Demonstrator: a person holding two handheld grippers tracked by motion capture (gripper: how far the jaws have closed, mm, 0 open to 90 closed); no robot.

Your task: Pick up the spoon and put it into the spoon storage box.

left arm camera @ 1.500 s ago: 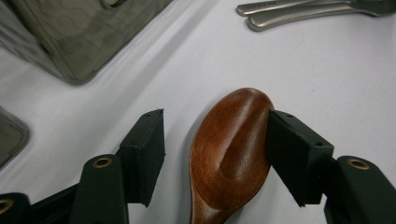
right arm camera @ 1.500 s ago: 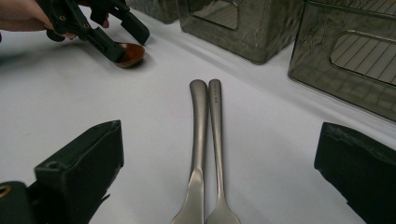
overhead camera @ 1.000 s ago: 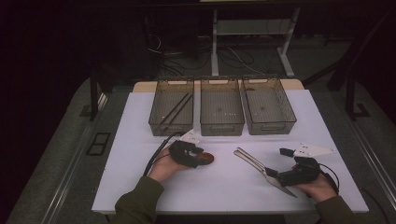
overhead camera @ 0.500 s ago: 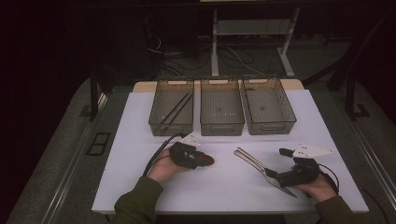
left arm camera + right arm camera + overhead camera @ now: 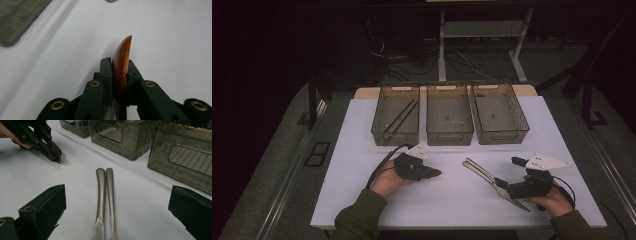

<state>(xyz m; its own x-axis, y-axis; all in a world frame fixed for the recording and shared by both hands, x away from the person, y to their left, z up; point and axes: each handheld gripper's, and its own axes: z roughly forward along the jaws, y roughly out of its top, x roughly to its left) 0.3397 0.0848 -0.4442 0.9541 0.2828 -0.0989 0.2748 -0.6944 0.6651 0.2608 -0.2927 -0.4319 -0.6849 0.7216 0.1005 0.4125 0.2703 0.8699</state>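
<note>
Dark floor and cable-strewn desk legs surround a white worktop (image 5: 362, 150). Three smoky plastic bins (image 5: 450, 120) line its far edge. Near the front edge, left of centre, the left tool (image 5: 119, 72) has just been closing and clamps a brown wooden piece (image 5: 122, 57). Toward the front right corner, the right tool (image 5: 117, 202) stands wide open around two metal handles (image 5: 105, 192) lying side by side.

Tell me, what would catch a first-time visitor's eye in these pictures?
Probably the reddish-brown wooden piece pinched edge-on between the jaws of the left gripper, low over the white table; those jaws have just been closing on it. Next, two metal utensil handles lie side by side between the wide-open jaws of the right gripper. Behind them, three smoky see-through bins stand in a row.
</note>
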